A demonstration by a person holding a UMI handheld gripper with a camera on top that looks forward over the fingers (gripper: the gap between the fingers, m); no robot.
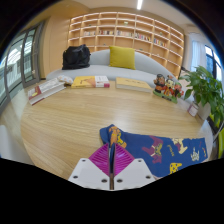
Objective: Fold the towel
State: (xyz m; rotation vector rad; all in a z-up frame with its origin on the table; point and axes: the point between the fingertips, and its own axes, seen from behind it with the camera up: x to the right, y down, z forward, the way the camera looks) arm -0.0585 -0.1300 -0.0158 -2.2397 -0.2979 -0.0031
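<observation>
A blue towel (165,150) with yellow and red cartoon prints lies on the round wooden table (70,125), spread to the right of my fingers. Its near left corner runs down between my fingers. My gripper (112,160) is shut on that corner: the two magenta pads (98,158) meet with only a thin edge of cloth between them. The corner is lifted a little off the table.
Books (90,82) and a magazine (45,90) lie at the table's far edge. Small toys (166,88) and a green plant (208,88) stand at the far right. Beyond are a sofa with a yellow cushion (122,58), a black bag (76,57) and shelves.
</observation>
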